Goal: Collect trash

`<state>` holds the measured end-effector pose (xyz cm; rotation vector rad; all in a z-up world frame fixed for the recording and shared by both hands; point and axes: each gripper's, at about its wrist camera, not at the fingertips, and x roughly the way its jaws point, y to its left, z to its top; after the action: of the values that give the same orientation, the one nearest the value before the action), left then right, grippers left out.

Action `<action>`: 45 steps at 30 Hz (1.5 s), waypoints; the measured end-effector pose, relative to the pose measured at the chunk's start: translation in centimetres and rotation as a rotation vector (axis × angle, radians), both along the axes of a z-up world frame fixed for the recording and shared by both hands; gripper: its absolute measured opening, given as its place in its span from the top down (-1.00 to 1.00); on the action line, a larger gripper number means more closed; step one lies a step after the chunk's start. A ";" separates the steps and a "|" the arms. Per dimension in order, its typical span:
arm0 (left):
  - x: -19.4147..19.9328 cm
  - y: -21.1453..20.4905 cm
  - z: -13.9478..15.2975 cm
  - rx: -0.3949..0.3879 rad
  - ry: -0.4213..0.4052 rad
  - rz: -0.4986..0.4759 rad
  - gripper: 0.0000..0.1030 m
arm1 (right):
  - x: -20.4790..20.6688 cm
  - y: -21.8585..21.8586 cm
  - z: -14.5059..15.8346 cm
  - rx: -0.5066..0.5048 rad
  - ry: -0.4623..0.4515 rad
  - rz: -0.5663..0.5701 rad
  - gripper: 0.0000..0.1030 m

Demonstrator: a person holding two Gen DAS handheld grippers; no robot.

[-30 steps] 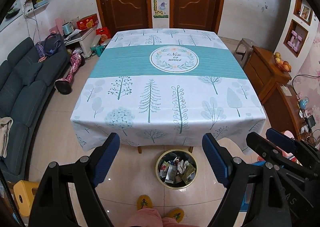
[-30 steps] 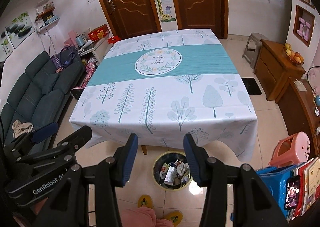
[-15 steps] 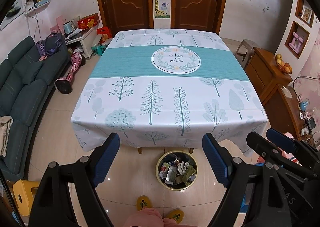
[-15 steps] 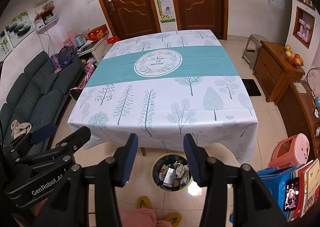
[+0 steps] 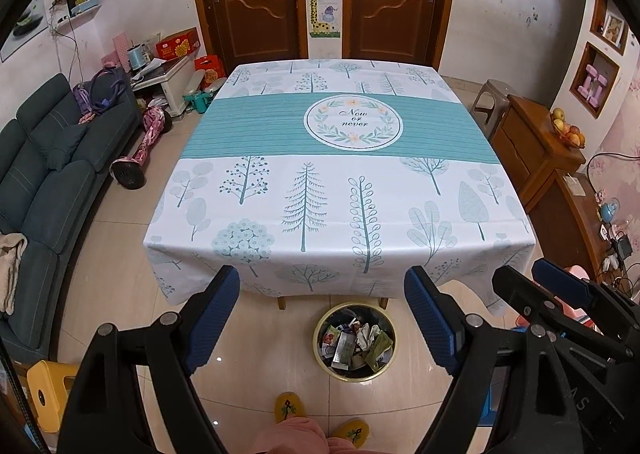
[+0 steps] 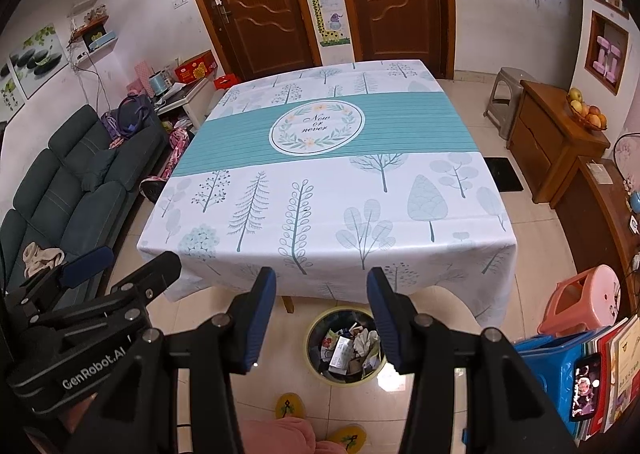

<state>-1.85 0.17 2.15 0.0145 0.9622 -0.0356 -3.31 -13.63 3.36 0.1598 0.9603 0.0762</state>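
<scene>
A round yellow-rimmed trash bin [image 5: 354, 342] [image 6: 345, 346] stands on the floor at the table's near edge, filled with wrappers and crumpled paper. My left gripper [image 5: 322, 282] hangs above it, open wide, nothing between its blue pads. My right gripper [image 6: 321, 282] is also open, narrower, and holds nothing. Each gripper shows at the side of the other's view. The table [image 5: 336, 189] [image 6: 328, 193] carries a white and teal tree-print cloth; I see no trash on it.
A dark sofa [image 5: 48, 173] lines the left wall. Wooden cabinets [image 5: 536, 157] stand on the right, a pink stool [image 6: 580, 298] and blue box with books [image 6: 560, 358] near right. A yellow stool [image 5: 44, 386] sits near left. A person's slippered feet [image 5: 288, 408] are below.
</scene>
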 end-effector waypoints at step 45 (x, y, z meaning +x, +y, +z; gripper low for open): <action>-0.8 -0.1 0.0 -0.002 0.000 -0.031 -0.61 | -0.5 0.0 0.0 -0.003 0.000 -0.031 0.08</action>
<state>-2.64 0.08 2.12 0.0271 0.9621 -0.0653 -3.81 -13.68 3.37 0.1716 0.9577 0.0460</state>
